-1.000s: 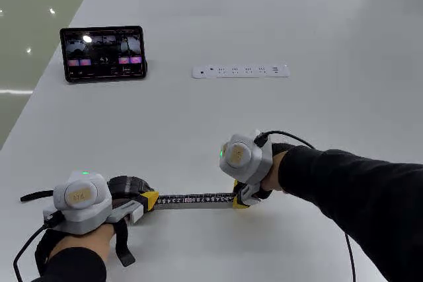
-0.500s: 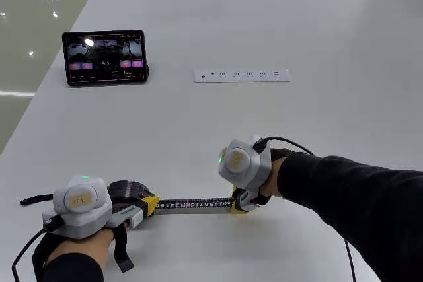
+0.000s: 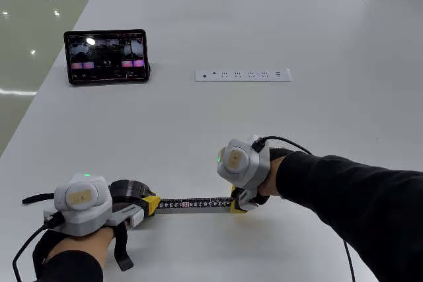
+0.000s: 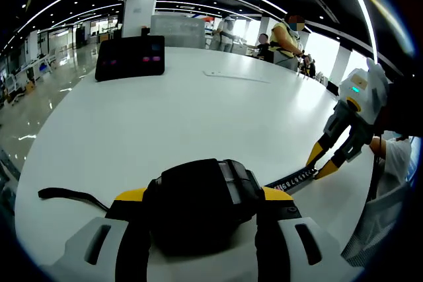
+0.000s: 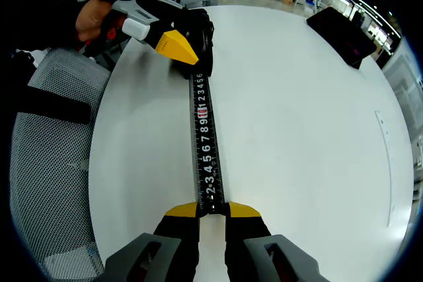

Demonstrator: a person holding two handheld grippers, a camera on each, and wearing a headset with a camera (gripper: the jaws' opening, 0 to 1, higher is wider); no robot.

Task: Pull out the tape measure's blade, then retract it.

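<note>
Clamping the black tape measure (image 4: 198,203) from both sides, the left tongs (image 3: 137,201) are closed around its case, with a yellow tip sitting against each flank. The case is resting on the white table (image 3: 264,24), near the front edge and toward the person's left. The blade (image 5: 203,143) is running out of it flat along the table, its printed numbers facing up, across to the right tongs (image 5: 211,211). Those tongs are pinching the blade's free end, their two yellow tips nearly meeting with just the blade between them. A black strap (image 4: 66,194) is trailing on the table beside the case. Farther back, a tablet (image 3: 107,55) is standing with its screen lit, and a white power strip (image 3: 242,74) is lying well apart to its right.
</note>
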